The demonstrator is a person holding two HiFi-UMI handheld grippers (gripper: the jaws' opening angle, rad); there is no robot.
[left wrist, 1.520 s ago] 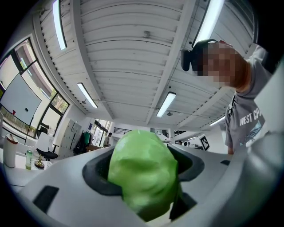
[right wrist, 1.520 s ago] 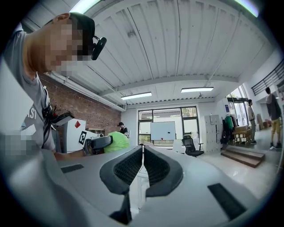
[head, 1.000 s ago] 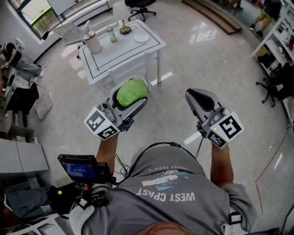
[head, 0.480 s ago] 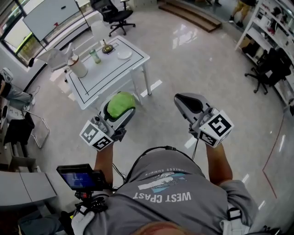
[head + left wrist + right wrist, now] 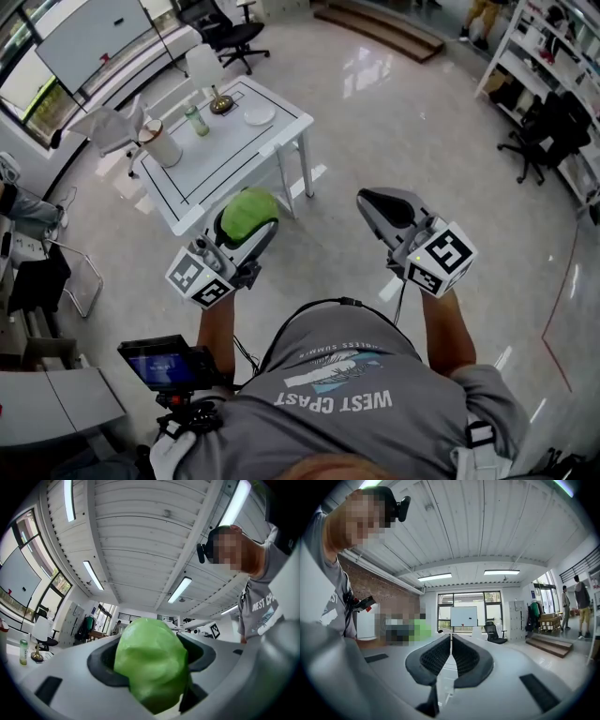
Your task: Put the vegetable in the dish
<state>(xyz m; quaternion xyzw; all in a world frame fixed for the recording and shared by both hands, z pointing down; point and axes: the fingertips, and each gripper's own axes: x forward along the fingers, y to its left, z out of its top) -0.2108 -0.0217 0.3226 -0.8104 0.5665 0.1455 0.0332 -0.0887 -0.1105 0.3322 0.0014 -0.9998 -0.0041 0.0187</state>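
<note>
Green and rounded, the vegetable (image 5: 151, 663) sits clamped between the dark pads of the left tongs (image 5: 242, 228), filling the gap between them and bulging out past their tips. The person's left forearm reaches forward from the torso, with the tongs aimed up and left in the head view toward the white bench (image 5: 234, 150) and tilted slightly upward. The vegetable hangs in the air over the floor, near the bench's near edge, well apart from the white dish (image 5: 258, 115) at the far end of the bench. The right forearm is stretched forward alongside, its tongs (image 5: 451, 656) held about level over bare floor, jaws pressed together with nothing between them.
</note>
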